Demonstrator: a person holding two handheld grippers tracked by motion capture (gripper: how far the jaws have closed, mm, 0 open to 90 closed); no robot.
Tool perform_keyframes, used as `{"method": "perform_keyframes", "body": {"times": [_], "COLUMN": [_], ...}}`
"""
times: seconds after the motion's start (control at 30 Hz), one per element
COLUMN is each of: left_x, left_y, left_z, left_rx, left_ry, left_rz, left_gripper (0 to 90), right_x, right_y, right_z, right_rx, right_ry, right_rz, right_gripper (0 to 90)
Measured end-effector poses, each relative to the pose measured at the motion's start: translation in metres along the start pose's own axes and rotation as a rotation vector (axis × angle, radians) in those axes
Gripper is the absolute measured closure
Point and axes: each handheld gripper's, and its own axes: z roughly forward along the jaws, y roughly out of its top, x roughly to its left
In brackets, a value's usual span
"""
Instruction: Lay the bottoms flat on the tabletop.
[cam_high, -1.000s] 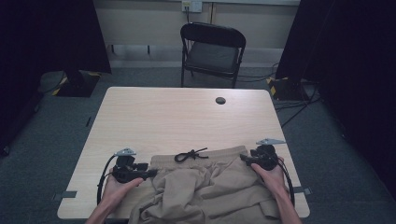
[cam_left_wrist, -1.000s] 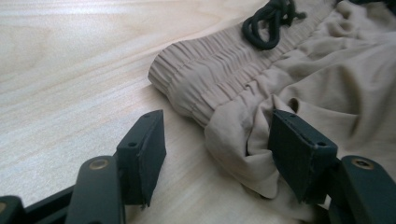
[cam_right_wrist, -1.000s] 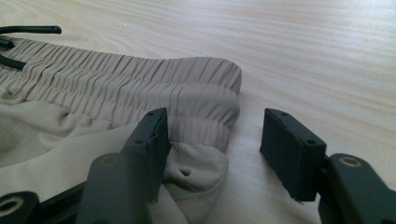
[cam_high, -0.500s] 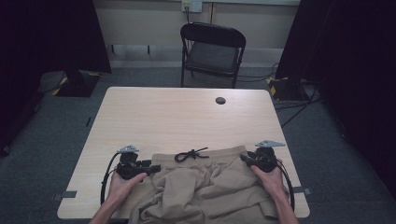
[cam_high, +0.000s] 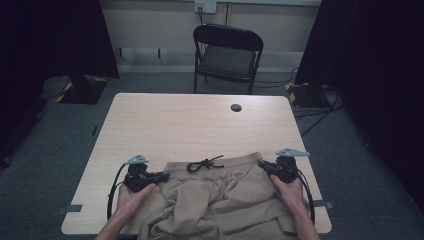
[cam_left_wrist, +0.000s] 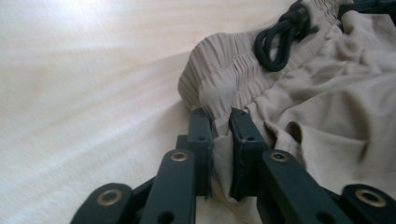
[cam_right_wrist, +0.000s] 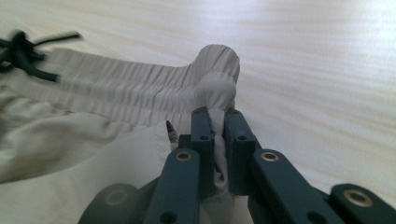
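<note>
One pair of soft tan cloth shorts (cam_high: 220, 200) lies on the near part of my light wooden desk (cam_high: 190, 125), hanging a little over the near edge. My left gripper (cam_high: 162, 176) has its two black jaws squeezed on the left end of the stretchy waistband (cam_left_wrist: 219, 88). My right gripper (cam_high: 262, 166) pinches the right end the same way. One black drawstring (cam_high: 204, 163) sits tied in the middle. One small dark round hole (cam_high: 236, 107) is farther up the desk. One black folding chair (cam_high: 227, 52) stands behind it.
</note>
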Motion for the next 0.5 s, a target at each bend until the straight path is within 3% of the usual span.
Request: {"method": "perform_keyframes", "body": {"times": [0.23, 0.5], "left_x": [0.003, -0.001], "left_y": [0.026, 0.067], "left_z": [-0.010, -0.031], "left_rx": [-0.101, -0.202], "left_ry": [-0.002, 0.003], "left_rz": [-0.016, 0.032], "left_gripper": [82.7, 82.9], "right_x": [0.009, 0.010], "right_y": [0.020, 0.046], "right_z": [-0.008, -0.021], "right_rx": [-0.064, -0.145], "right_ry": [0.011, 0.026], "right_rz": [-0.015, -0.023], "right_gripper": [85.0, 84.9]}}
